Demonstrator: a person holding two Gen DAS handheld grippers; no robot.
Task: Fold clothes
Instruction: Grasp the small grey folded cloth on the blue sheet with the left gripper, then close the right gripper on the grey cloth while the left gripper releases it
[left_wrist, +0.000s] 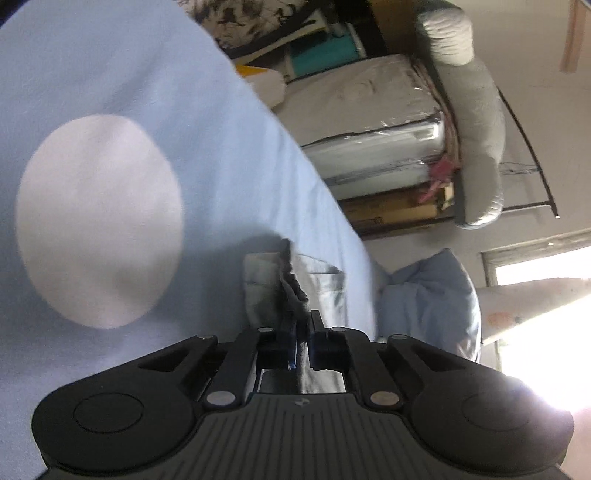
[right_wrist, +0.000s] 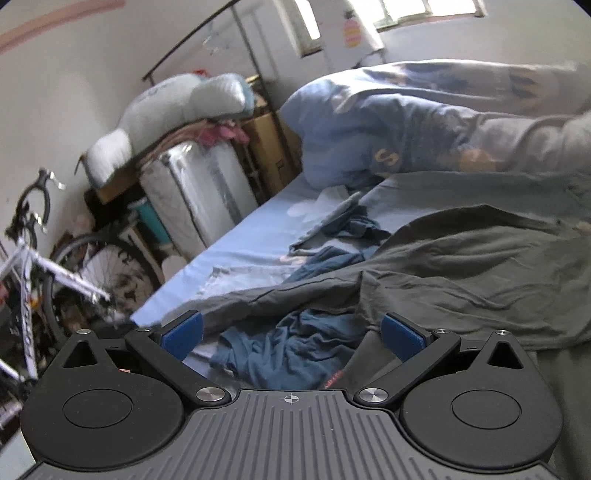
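In the right wrist view a dark grey garment (right_wrist: 461, 266) lies spread and creased over the blue bed sheet (right_wrist: 251, 236). A crumpled dark teal garment (right_wrist: 280, 350) lies just in front of my right gripper (right_wrist: 291, 332), which is open with its blue pads (right_wrist: 183, 332) wide apart and nothing between them. In the left wrist view my left gripper (left_wrist: 304, 325) is shut on a fold of dark grey cloth (left_wrist: 291, 284), close above the blue sheet (left_wrist: 147, 74) with its white circle (left_wrist: 99, 221). A pale blue garment (left_wrist: 325, 288) lies behind the pinched cloth.
A blue duvet (right_wrist: 332, 122) is heaped at the bed's far end, with a grey sleeve (right_wrist: 535, 133) reaching across it. Beside the bed stand a plastic-wrapped mattress (right_wrist: 199, 184), cardboard boxes (right_wrist: 269, 147) and a bicycle (right_wrist: 37, 251). More light garments (right_wrist: 332, 214) lie mid-bed.
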